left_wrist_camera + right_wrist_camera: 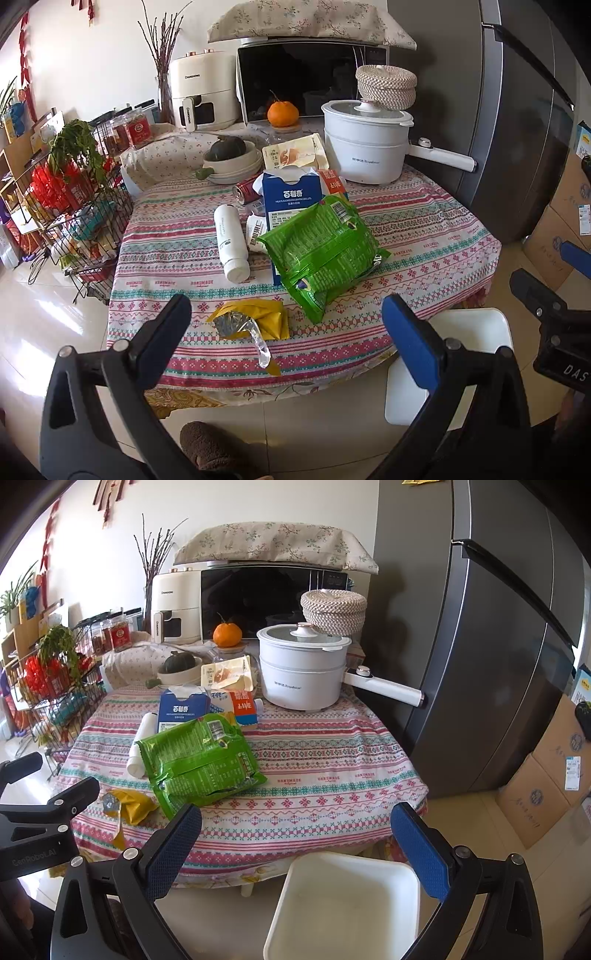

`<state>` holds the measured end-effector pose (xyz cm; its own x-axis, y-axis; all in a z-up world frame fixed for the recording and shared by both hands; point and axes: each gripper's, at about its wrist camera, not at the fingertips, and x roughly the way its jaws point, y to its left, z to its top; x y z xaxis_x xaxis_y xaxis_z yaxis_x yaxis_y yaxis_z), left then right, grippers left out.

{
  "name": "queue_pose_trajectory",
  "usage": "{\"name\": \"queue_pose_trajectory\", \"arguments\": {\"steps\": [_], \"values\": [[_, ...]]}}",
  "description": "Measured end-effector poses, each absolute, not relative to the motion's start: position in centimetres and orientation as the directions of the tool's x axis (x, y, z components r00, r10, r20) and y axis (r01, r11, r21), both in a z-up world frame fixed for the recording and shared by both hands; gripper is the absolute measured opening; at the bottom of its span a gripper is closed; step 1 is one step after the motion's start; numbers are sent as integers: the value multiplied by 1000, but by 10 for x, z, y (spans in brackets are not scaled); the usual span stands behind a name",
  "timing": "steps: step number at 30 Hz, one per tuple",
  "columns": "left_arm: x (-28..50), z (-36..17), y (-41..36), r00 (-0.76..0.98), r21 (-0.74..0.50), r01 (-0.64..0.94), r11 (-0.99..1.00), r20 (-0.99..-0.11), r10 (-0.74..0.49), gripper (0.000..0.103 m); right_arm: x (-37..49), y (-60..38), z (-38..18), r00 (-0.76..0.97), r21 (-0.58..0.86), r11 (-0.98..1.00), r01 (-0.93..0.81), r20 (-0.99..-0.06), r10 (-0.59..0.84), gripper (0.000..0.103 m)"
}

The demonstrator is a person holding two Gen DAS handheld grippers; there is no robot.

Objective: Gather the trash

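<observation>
Both held short of the near table edge, nothing gripped. Left gripper (286,321): jaws spread wide, empty, aimed at the yellow wrapper (255,319). Right gripper (295,829): jaws equally wide, empty, hanging over the white bin (343,904) on the floor just below the near rim of the table (332,782).

Trash clustered left of centre on the patterned cloth: yellow wrapper with a torn foil strip nearest the edge; green bag (321,247) just beyond it, lying across a blue carton (291,194); white bottle (229,240) on its side to the left of the bag; red can (245,192) farther back; red-and-white carton (242,705) beside the blue one. Far side taken up by a white pot (303,672), a bowl with a squash, an orange and a microwave, likely not trash.

Sensible first pick: the yellow wrapper, nearest and free of the pile. Best approached low and flat, pinching the crumpled body rather than the loose foil tail, which would probably tear or slip. Cloth to be kept out of the pinch to avoid dragging the pile. Short carry right and down to the bin, release well inside its walls. Green bag next, lifted by one edge so that the carton under it stays put.
</observation>
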<state>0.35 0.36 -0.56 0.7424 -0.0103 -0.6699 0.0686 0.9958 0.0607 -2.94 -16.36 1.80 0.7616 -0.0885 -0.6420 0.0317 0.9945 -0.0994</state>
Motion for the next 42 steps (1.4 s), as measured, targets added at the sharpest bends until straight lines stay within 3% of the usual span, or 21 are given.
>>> {"name": "queue_pose_trajectory", "arguments": {"steps": [33, 42], "values": [[4, -5, 2, 746, 67, 67, 995, -666, -5, 102, -28, -166, 16, 760, -95, 995, 37, -644, -89, 103], [13, -7, 11, 713, 3, 118, 993, -697, -82, 102, -28, -168, 13, 757, -106, 994, 38, -646, -98, 103]]}}
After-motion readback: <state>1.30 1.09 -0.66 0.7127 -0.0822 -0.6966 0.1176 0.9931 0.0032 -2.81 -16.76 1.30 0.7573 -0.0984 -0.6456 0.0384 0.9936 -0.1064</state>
